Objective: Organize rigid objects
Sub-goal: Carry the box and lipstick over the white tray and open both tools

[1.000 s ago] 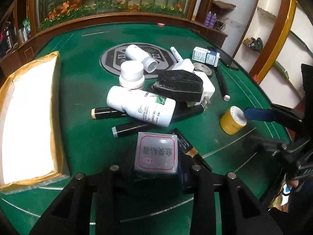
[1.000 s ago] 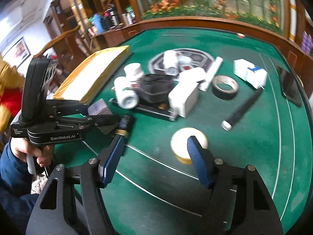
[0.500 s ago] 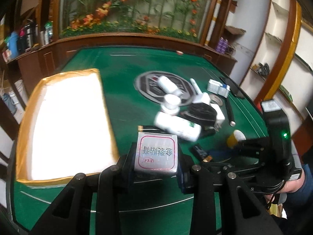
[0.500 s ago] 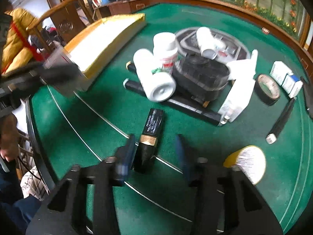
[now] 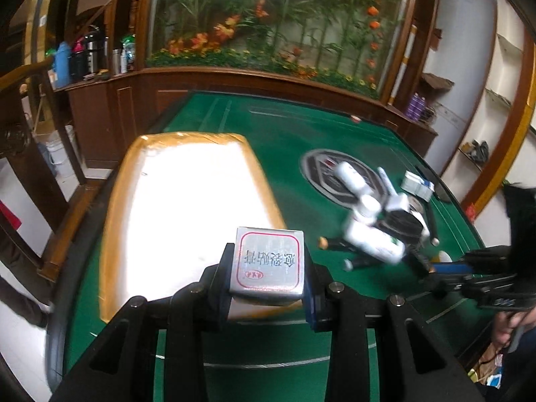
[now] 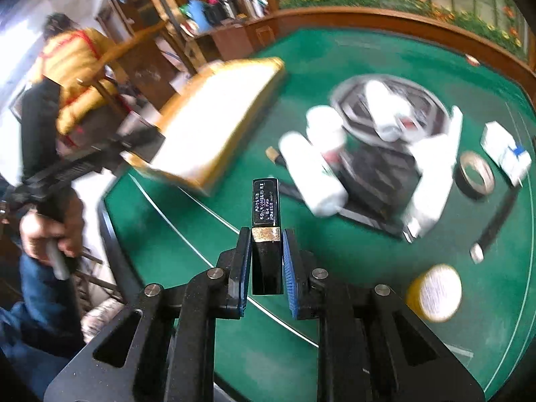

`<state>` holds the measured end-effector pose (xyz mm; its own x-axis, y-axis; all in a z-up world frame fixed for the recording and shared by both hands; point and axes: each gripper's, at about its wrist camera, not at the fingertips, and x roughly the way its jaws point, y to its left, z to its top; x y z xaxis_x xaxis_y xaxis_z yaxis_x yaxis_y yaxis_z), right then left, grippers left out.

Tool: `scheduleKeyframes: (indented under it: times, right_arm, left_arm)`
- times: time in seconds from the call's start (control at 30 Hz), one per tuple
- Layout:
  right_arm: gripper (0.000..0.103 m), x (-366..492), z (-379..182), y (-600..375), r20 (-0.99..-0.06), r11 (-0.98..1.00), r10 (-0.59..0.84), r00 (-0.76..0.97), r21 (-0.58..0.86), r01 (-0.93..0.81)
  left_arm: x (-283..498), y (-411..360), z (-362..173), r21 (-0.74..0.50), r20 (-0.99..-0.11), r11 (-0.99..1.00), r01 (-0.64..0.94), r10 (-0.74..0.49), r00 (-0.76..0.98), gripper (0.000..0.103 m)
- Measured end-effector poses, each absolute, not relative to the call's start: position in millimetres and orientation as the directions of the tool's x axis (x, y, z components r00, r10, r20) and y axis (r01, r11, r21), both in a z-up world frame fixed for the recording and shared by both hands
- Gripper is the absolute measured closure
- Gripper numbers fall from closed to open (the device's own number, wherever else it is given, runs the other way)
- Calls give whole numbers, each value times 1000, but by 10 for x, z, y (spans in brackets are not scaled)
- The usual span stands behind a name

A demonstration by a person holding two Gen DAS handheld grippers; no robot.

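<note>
My left gripper is shut on a silver box with a red-framed label, held in the air over the near end of a white slab with a gold rim. My right gripper has its jaws closing on a black stick with a gold band; the blue pads press on its sides just below the band. The stick points away from me above the green table. The pile of white bottles lies beyond it.
In the pile are a black case, black pens and white boxes. A yellow tape roll, a dark tape roll, a white-and-blue box and a black marker lie to the right. A person in yellow sits beyond the table's left edge.
My right gripper left the yellow roll, moved left to the black stick and shut on it. My left gripper carried the silver box up and left, over the gold-rimmed slab.
</note>
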<state>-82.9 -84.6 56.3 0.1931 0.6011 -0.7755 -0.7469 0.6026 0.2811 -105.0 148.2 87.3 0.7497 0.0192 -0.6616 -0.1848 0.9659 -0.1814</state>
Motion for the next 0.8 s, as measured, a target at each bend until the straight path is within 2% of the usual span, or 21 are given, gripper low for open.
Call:
scheduleKeyframes:
  times: [0.17,0.3,0.5,0.8]
  right_arm:
    - [85,-698,859,-308,-728,530,675,121,364,-766]
    - [85,-469,905,269,-725,520,684,86,401,-754]
    - [85,53,639,1093,-757,583,651,62,446,-679]
    - [85,534,258,1648,-814,684,569,119,388,-618]
  left_arm:
    - [-824,1871,933,-175,-687,954,-245,60,725,69]
    - [-540,2178,849,-183,-725,938,-294,73,685,69]
    - [-23,2457,567,-193,-792,919,-344,61,607,69]
    - [306,2607,364,-174,-812,911,-373,81,577,69]
